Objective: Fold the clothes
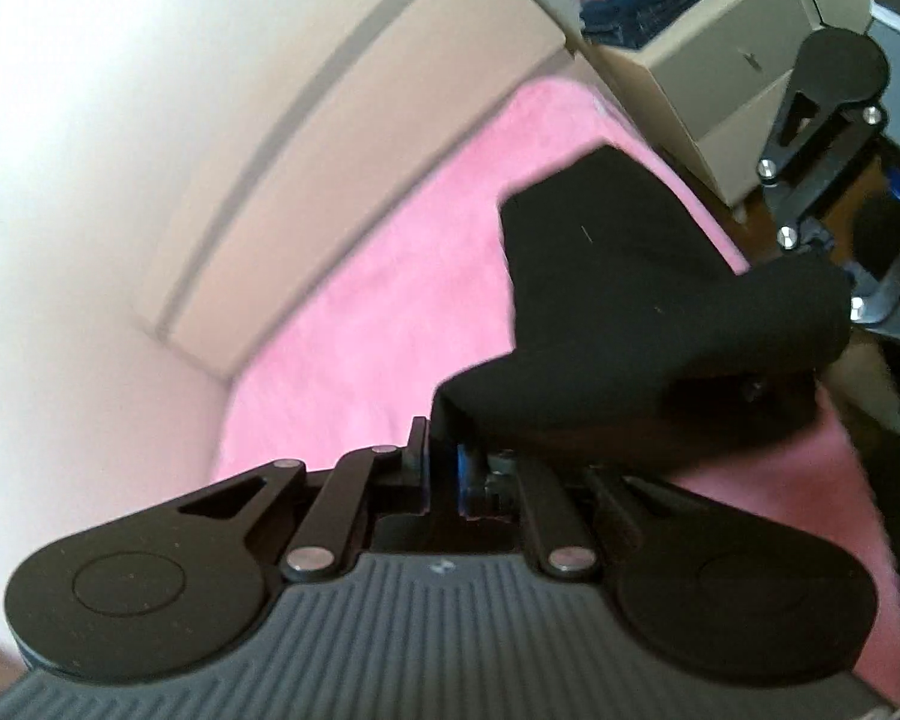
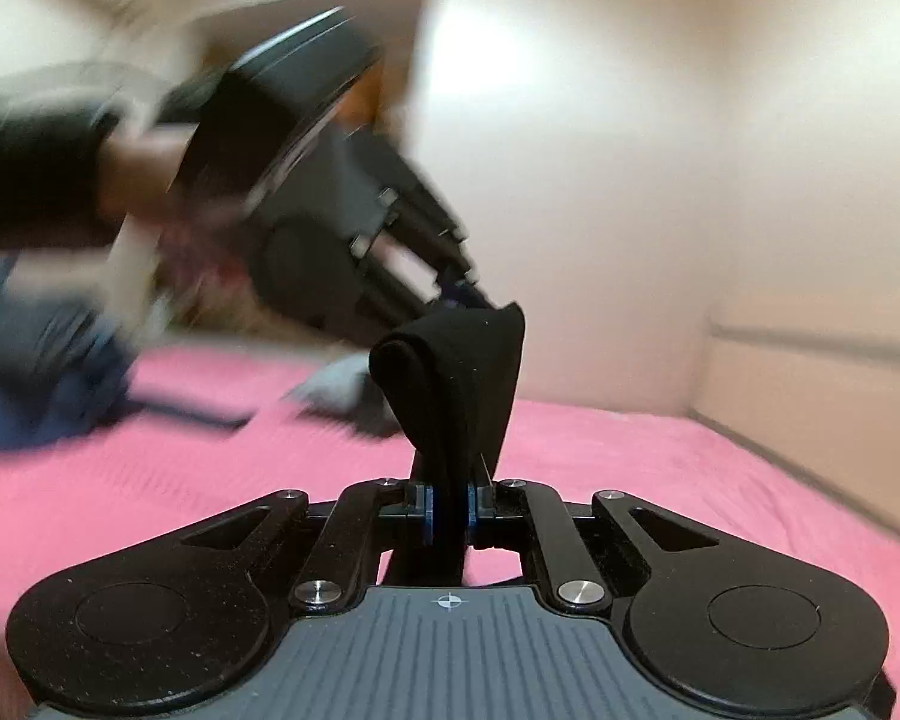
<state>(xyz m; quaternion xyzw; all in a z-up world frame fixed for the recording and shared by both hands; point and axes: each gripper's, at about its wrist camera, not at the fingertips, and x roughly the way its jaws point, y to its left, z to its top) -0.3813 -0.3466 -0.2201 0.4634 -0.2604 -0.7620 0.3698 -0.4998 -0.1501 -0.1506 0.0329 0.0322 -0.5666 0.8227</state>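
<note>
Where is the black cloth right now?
The black cloth hangs above the pink blanket, pinched between both tongs: right tongs below, left tongs opposite.

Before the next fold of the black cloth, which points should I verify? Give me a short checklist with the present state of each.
1. Right gripper shut on the black fabric garment: ok.
2. Left gripper shut on the same garment: ok.
3. Garment lifted off the pink fuzzy bedspread: ok.
4. Bedspread bare below the garment: ok in the left wrist view.
5. Garment edges aligned: cannot tell, the cloth is bunched.
6. Other clothes lying apart: ok, though blurred.
</note>
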